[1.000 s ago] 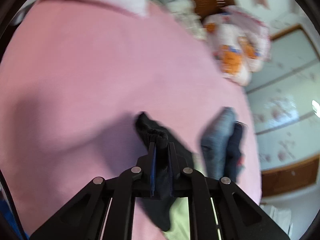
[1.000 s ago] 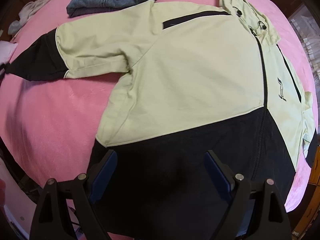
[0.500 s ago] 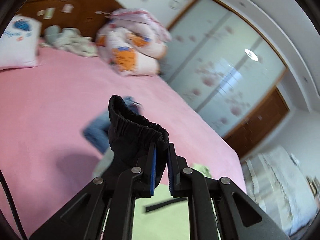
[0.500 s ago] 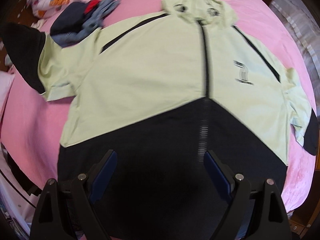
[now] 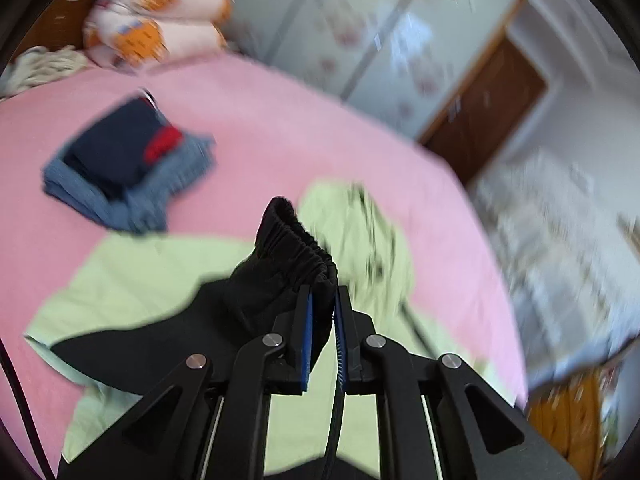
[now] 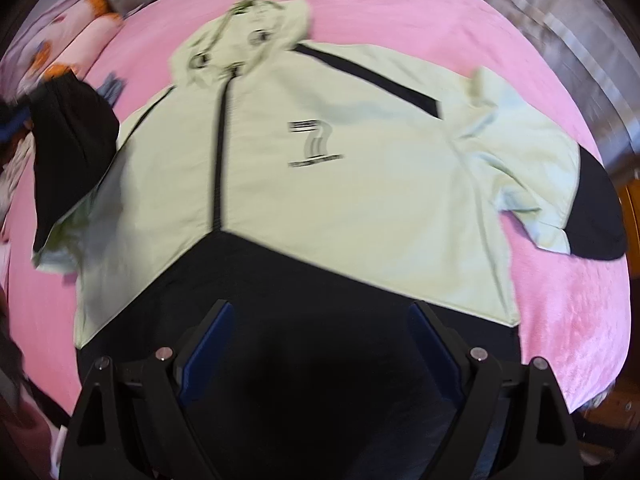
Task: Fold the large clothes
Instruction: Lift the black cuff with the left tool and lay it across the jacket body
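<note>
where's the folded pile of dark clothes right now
In the left wrist view, the folded pile sits upper left on the pink bed, just beyond the green jacket, below the patterned bedding.

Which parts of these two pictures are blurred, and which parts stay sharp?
Left wrist view: the left gripper and the black cuff it pinches are sharp; the bed, folded clothes and wardrobe are smeared. Right wrist view: the right gripper is sharp, the jacket mildly blurred; fisheye bending curves the bed's edges.
</note>
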`<state>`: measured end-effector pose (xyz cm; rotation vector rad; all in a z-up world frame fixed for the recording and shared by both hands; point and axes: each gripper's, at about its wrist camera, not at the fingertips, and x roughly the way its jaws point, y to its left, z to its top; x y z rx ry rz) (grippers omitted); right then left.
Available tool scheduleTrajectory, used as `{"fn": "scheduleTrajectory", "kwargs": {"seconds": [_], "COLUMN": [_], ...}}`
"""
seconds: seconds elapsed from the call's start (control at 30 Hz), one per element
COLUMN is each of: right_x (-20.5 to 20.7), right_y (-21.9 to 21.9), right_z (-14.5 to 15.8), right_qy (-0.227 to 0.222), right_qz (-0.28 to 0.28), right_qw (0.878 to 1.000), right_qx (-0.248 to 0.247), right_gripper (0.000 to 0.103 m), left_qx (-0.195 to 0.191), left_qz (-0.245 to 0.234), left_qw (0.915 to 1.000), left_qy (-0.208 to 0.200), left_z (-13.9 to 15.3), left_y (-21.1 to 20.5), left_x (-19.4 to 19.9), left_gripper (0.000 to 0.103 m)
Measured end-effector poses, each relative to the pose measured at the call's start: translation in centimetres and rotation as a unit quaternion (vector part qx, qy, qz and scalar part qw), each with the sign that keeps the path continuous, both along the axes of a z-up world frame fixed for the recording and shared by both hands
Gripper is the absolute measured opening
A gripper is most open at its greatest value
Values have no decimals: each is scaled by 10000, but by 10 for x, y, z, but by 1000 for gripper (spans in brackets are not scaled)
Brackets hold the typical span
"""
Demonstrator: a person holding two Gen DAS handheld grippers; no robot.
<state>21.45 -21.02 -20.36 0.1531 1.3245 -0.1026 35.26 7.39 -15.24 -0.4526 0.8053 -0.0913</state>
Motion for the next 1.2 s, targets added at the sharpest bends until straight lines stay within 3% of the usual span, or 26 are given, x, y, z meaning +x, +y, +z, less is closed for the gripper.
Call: {"fn": "scheduleTrajectory", "kwargs": {"seconds": [0.17,0.27,0.37,0.43,0.47,0.53,0.77,1.0,1.2], "right_x": [7,13,20,29,35,46,85,99,115], "right_y": [-33,-44,-45,-42,-40,-33,7,49,69], "right_z": [-8,-16,-20,-23,-25,-28,-57,-96,-102], "right_qy": [21,99,104,121,114,90,442,1163,986], "right_qz": [-314,-406,-460,-409,-398,-371,-455,-902,-1099], "right_qw": [9993,9985,9973,9961,9950,9918,9604,9315,9373], "right_qx": [177,346,557,776,906,1223,2713,3328,3156], "right_gripper": [89,89,89,88,88,88,58,40,35], "left_qx": [84,109,285,457,545,651,1039,1079,1179], "left_qz": [-751,-950,-916,-834,-781,-687,-38,458,622], "left_qw": [9927,9841,9820,9820,9821,9811,9680,9480,9345], "left_qy": [939,1499,1626,1634,1626,1690,2282,2958,3300], "left_z": [-45,-70,-76,-72,-68,-65,-71,-98,-129], "left_y": [-44,-52,-47,-35,-25,-7,65,125,156], "left_x": [13,14,11,12,10,10,-17,-65,-80], "left_gripper": [11,25,47,75,77,78,79,79,79]}}
